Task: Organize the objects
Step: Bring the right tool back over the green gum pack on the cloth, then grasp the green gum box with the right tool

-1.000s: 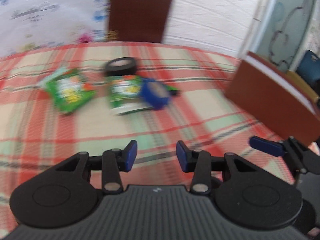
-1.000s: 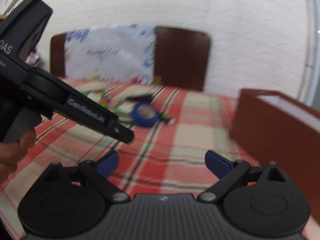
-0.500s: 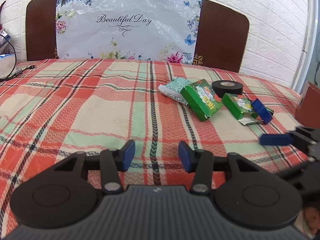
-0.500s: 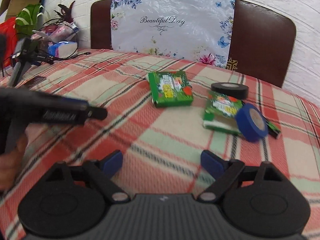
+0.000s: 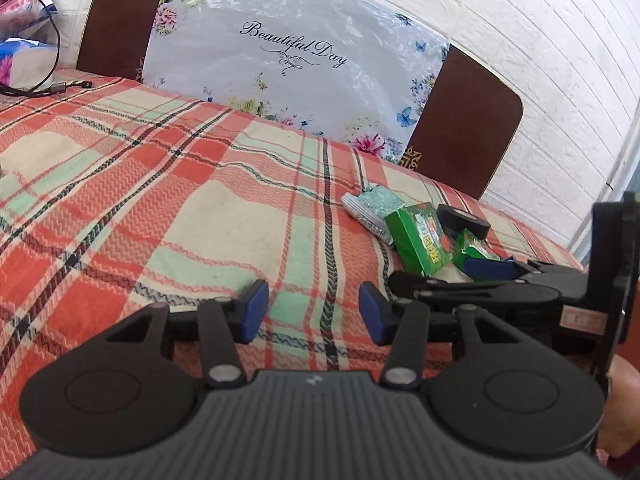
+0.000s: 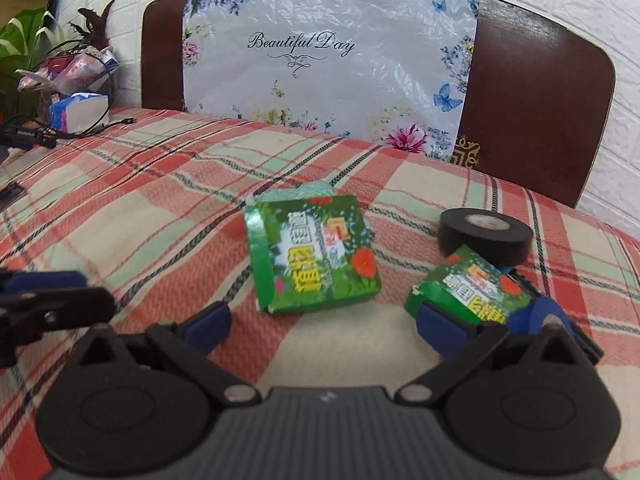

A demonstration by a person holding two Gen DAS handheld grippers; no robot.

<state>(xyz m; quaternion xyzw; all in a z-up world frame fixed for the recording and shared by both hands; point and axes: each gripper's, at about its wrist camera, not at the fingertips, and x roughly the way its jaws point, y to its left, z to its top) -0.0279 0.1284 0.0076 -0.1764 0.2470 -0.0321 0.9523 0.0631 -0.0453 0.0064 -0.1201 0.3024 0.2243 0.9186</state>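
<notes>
A large green box (image 6: 316,252) lies on the plaid cloth, with a teal packet (image 6: 316,190) behind it. A smaller green box (image 6: 468,292) lies to its right, next to a black tape roll (image 6: 486,234) and a blue tape roll (image 6: 536,318). My right gripper (image 6: 324,328) is open and empty just in front of the large box. My left gripper (image 5: 308,312) is open and empty over bare cloth, left of the pile. In the left wrist view the green box (image 5: 418,242), packet (image 5: 374,208) and black roll (image 5: 462,220) lie at right.
A brown headboard (image 6: 536,92) with a floral "Beautiful Day" plastic sheet (image 6: 320,60) stands behind the cloth. Cables and a tissue pack (image 6: 78,110) sit at the far left, beside a plant (image 6: 24,40). The white brick wall (image 5: 560,60) is behind.
Both grippers have swung left and moved forward. The right gripper is now closer to the green boxes. Both stay open.
</notes>
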